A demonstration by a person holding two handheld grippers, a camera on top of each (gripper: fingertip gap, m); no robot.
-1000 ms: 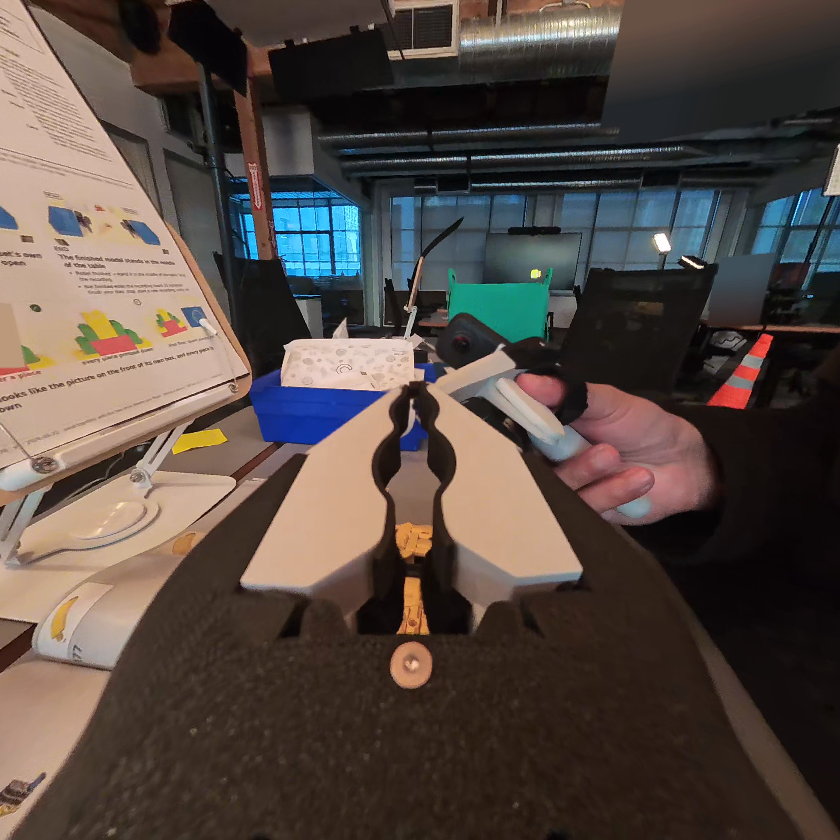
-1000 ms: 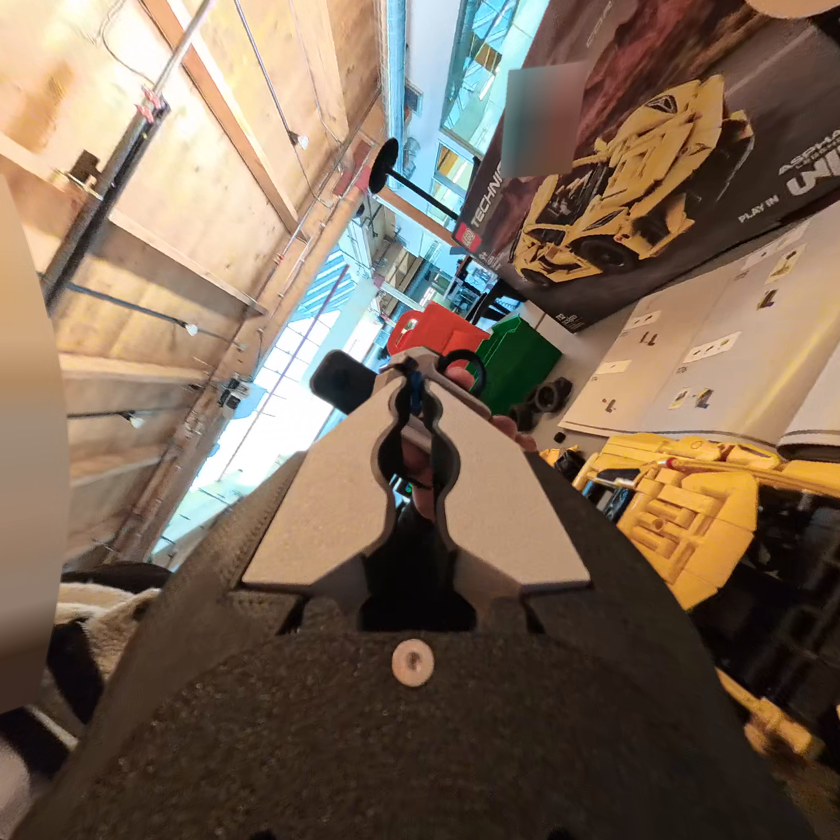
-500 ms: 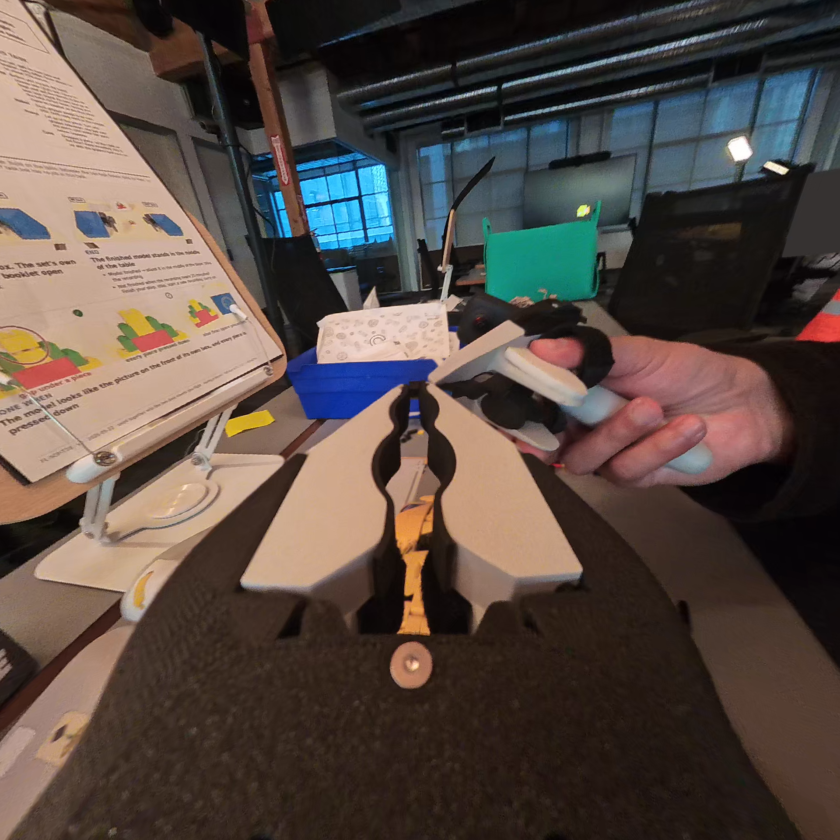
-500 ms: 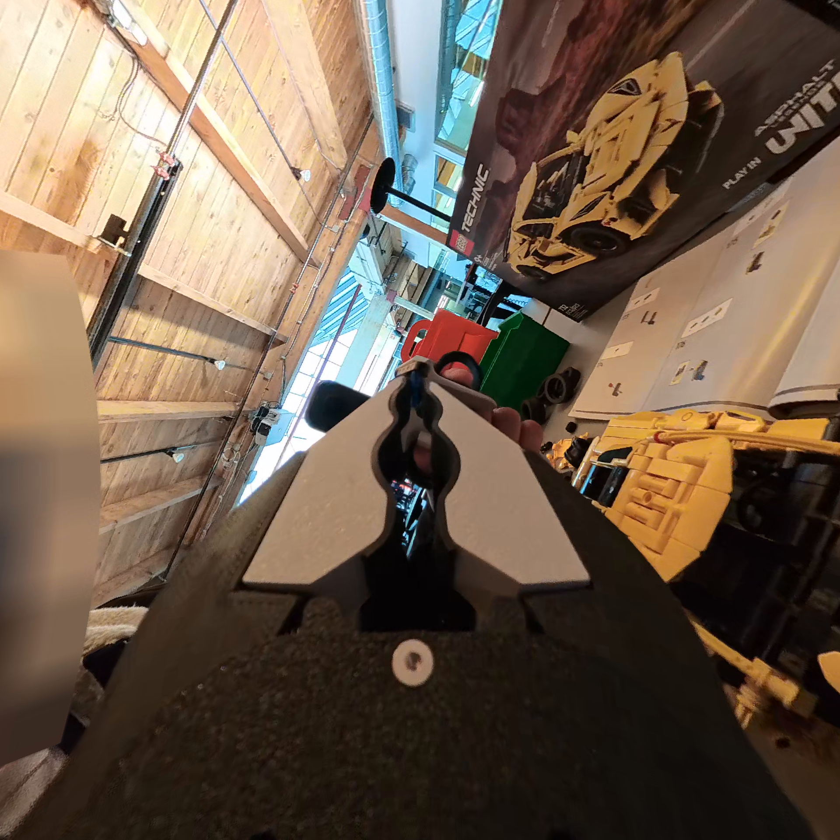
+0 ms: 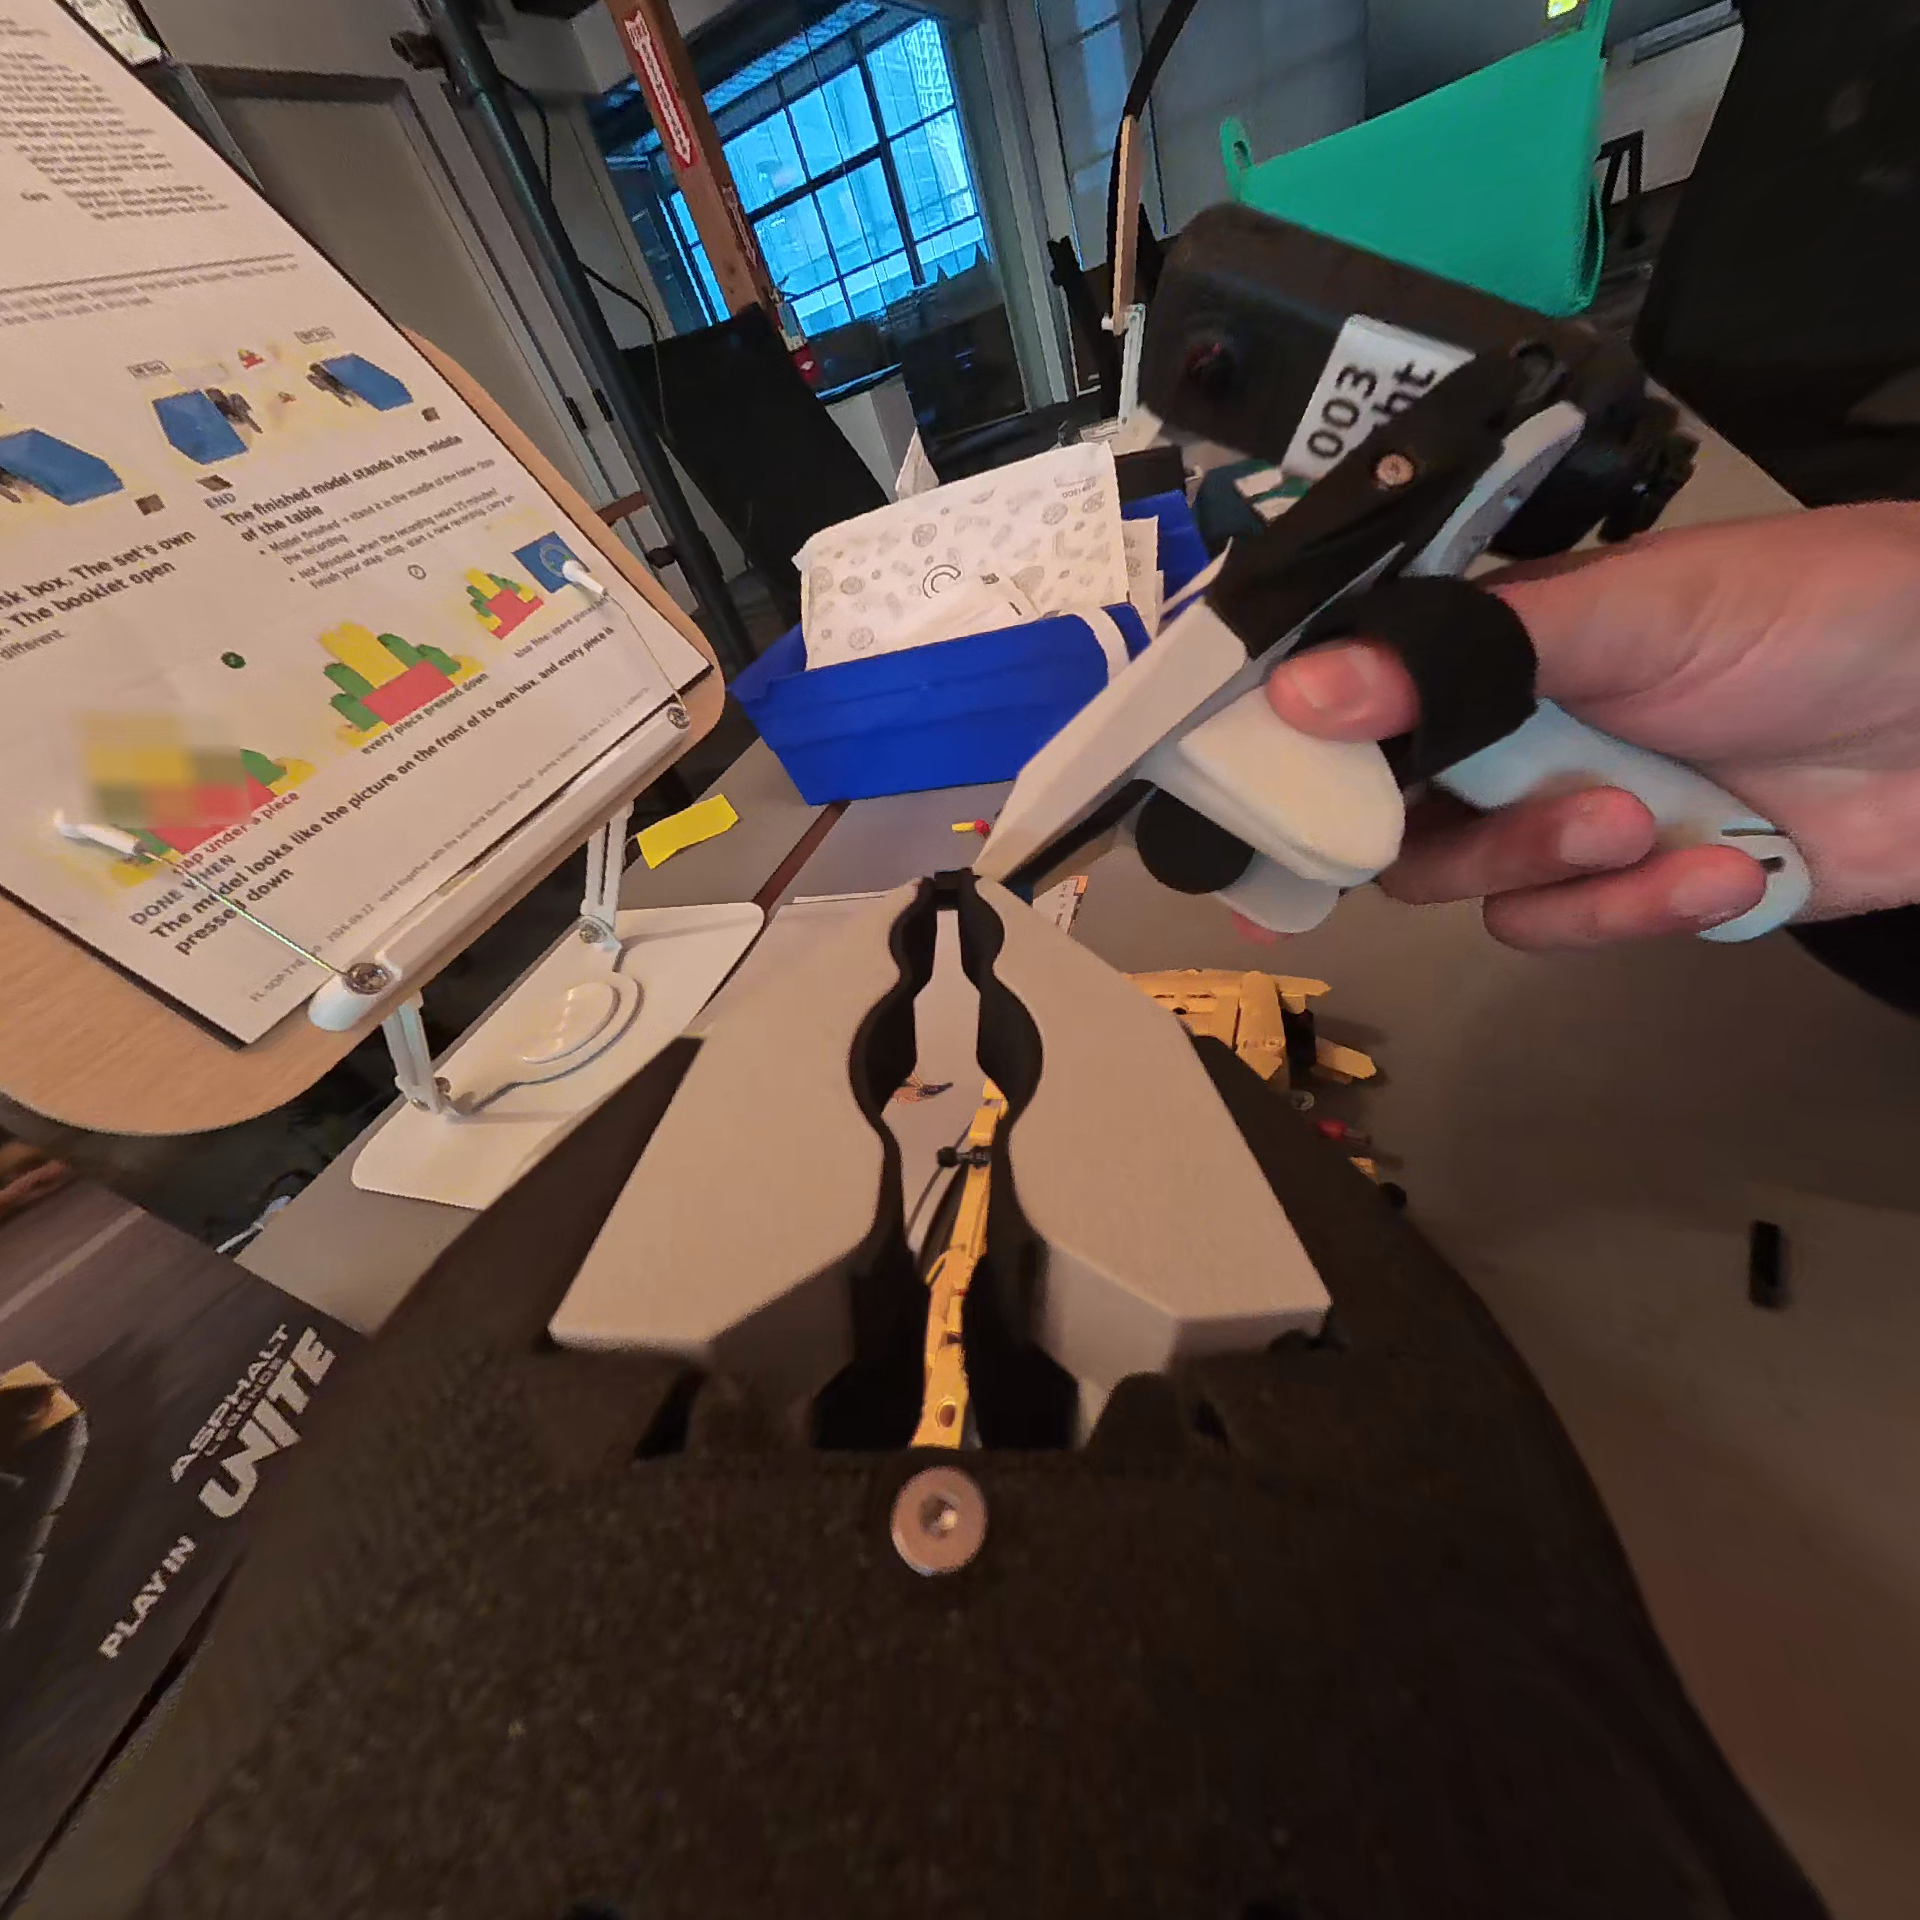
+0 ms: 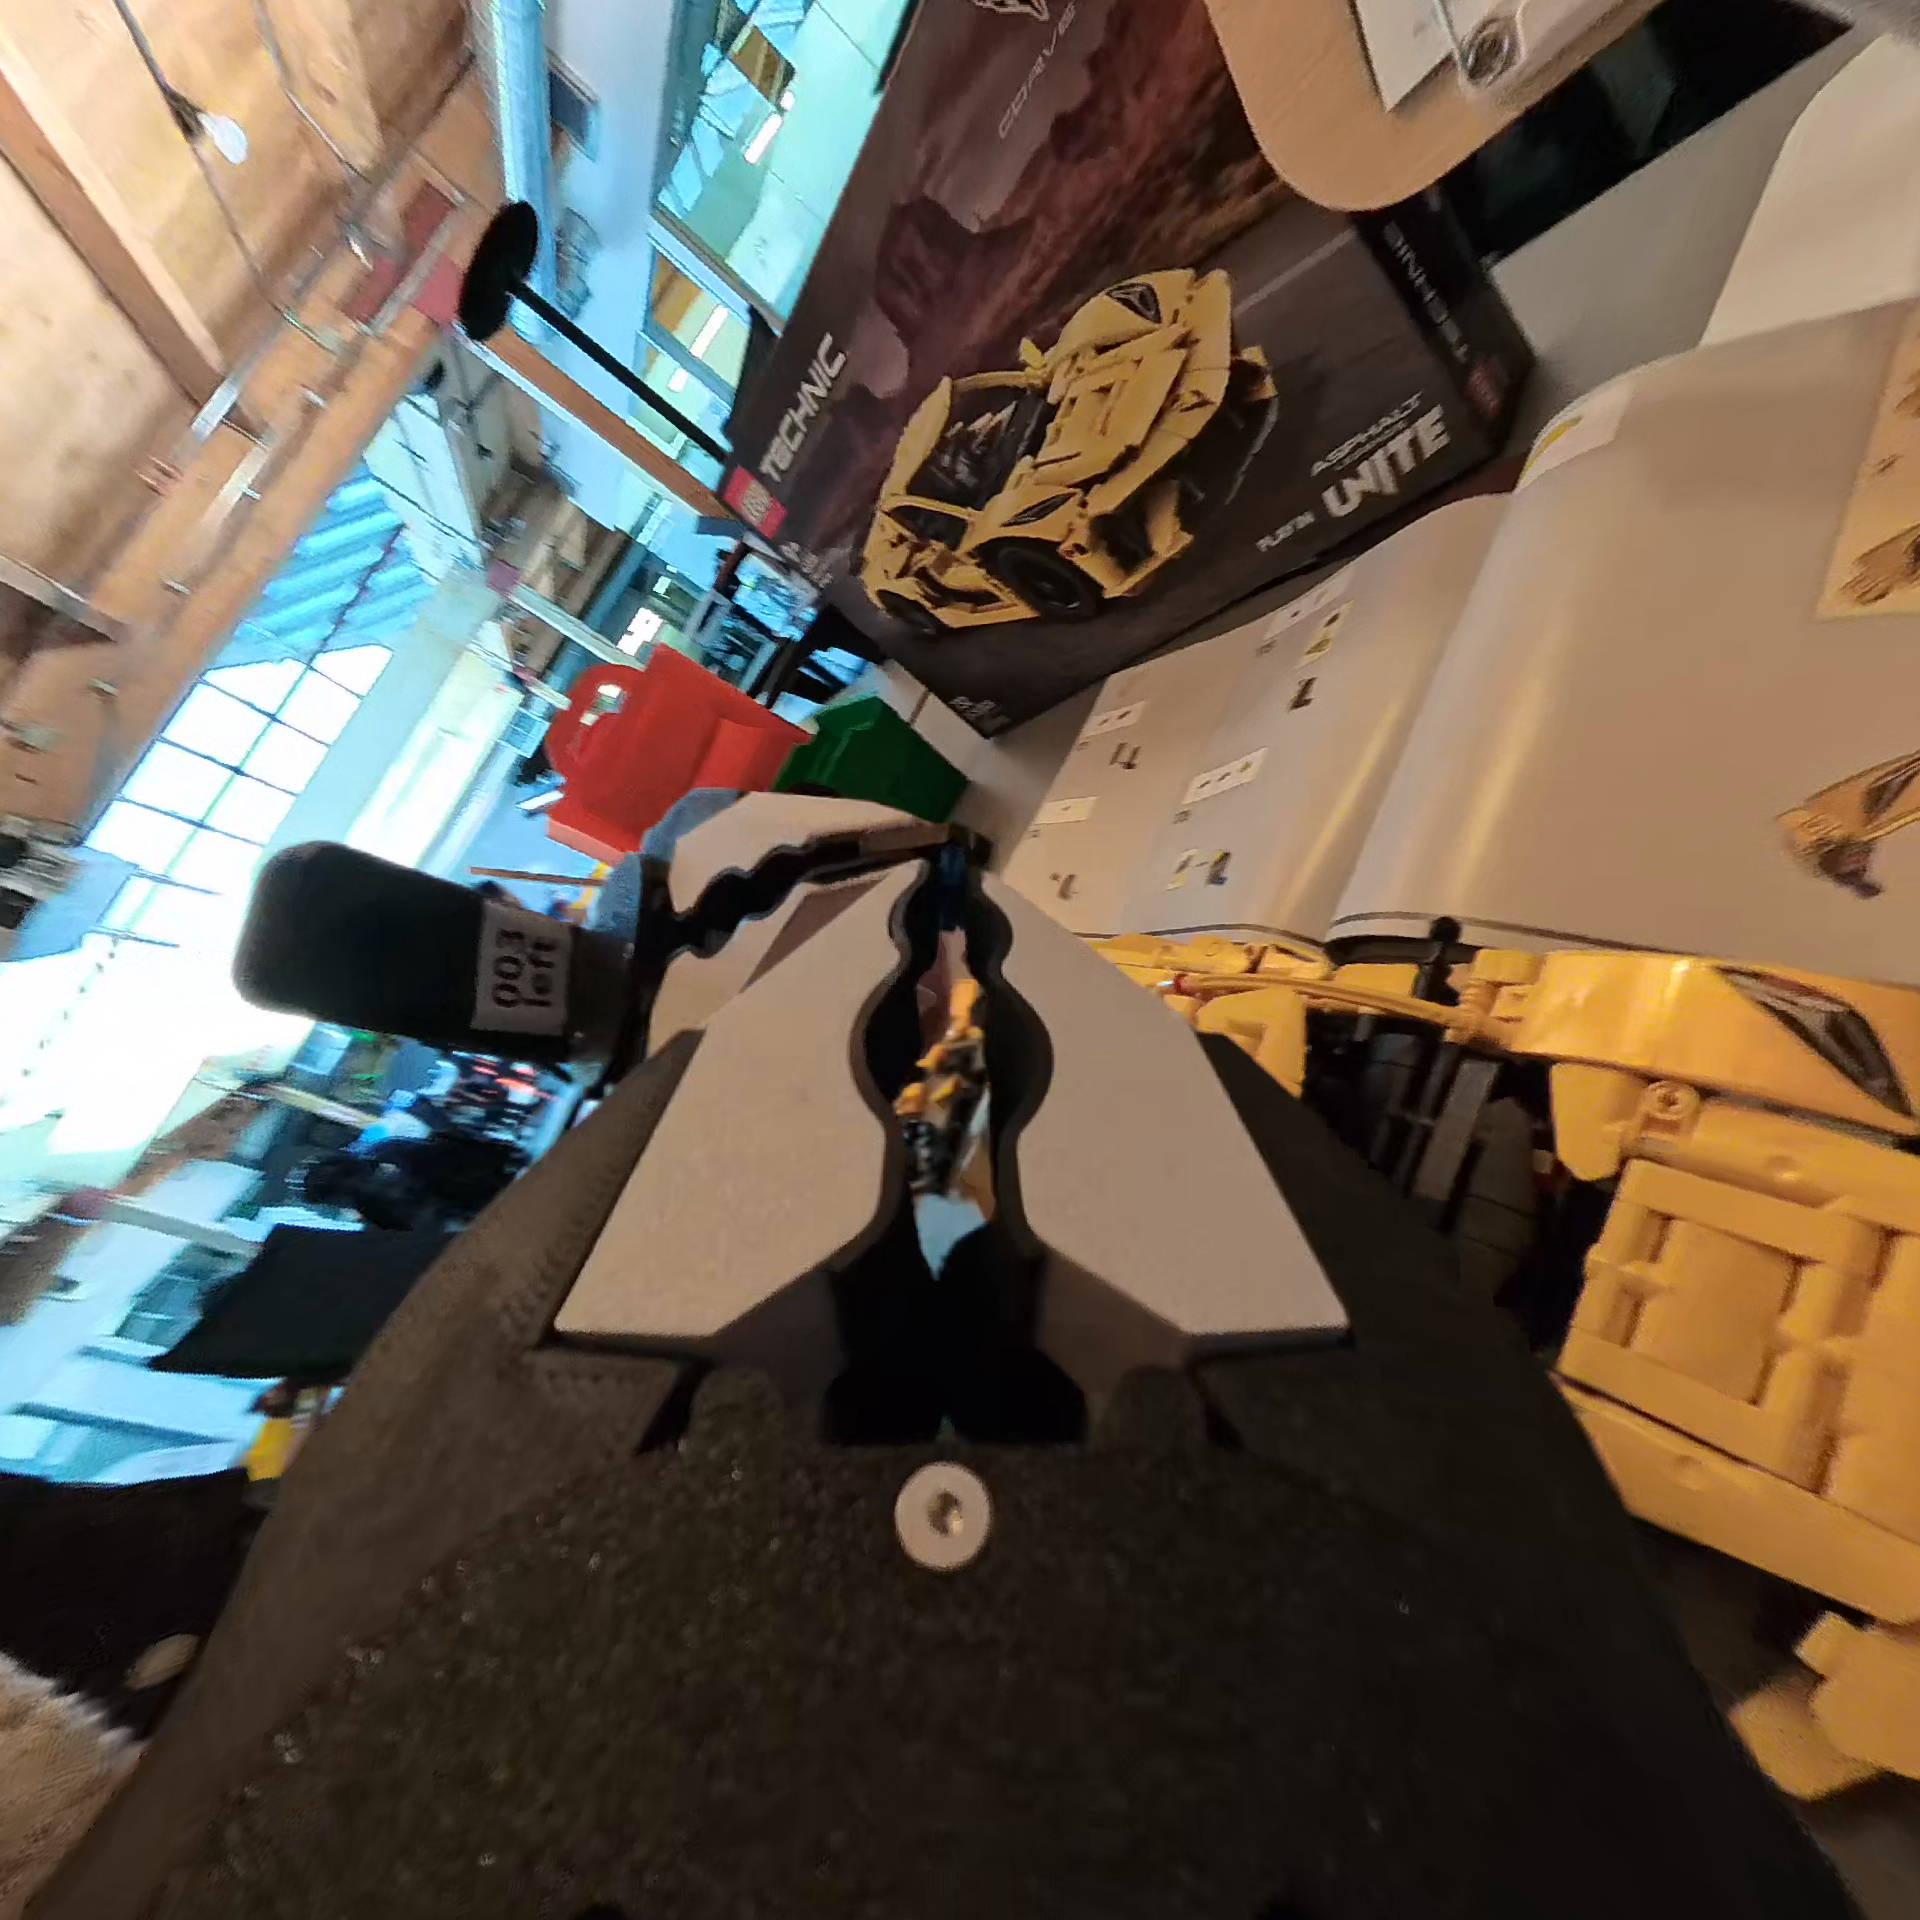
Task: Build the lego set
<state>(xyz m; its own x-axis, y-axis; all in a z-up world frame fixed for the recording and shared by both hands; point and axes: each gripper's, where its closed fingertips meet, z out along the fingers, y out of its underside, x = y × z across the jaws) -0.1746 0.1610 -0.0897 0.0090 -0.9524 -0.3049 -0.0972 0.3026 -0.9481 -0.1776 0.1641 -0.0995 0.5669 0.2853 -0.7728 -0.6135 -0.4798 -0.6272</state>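
Observation:
My left gripper [image 5: 948,883] is shut, and a small dark bit at its tips is too small to identify. My right gripper [image 6: 948,883] is shut on a small blue piece [image 6: 948,902]. In the left wrist view the right gripper [image 5: 992,862], held by a hand [image 5: 1714,748], comes in from the right, and its tip meets my left tip. In the right wrist view the left gripper [image 6: 951,834] crosses just beyond the blue piece. The yellow lego car model [image 5: 1247,1018] lies on the table under both tips and shows large at the right of the right wrist view [image 6: 1714,1195].
A tilted stand with an instruction sheet [image 5: 312,582] is at the left, and a blue bin [image 5: 935,717] holds paper bags behind. The set's box [image 6: 1091,416] and open booklet [image 6: 1247,790] lie beyond the model. A red bin [image 6: 665,748], green bin [image 6: 873,758] and a loose black piece [image 5: 1763,1262] are nearby. My left and right fingertips are right by each other. The yellow lego car model [image 5: 1247,1018] is about equally far from each gripper, around 15 cm. Seen from the right wrist view [image 6: 1803,1503] as well.
Both grippers have tilted down toward the table and moved together. Their tips now meet above the yellow model. The right gripper still holds the blue piece.

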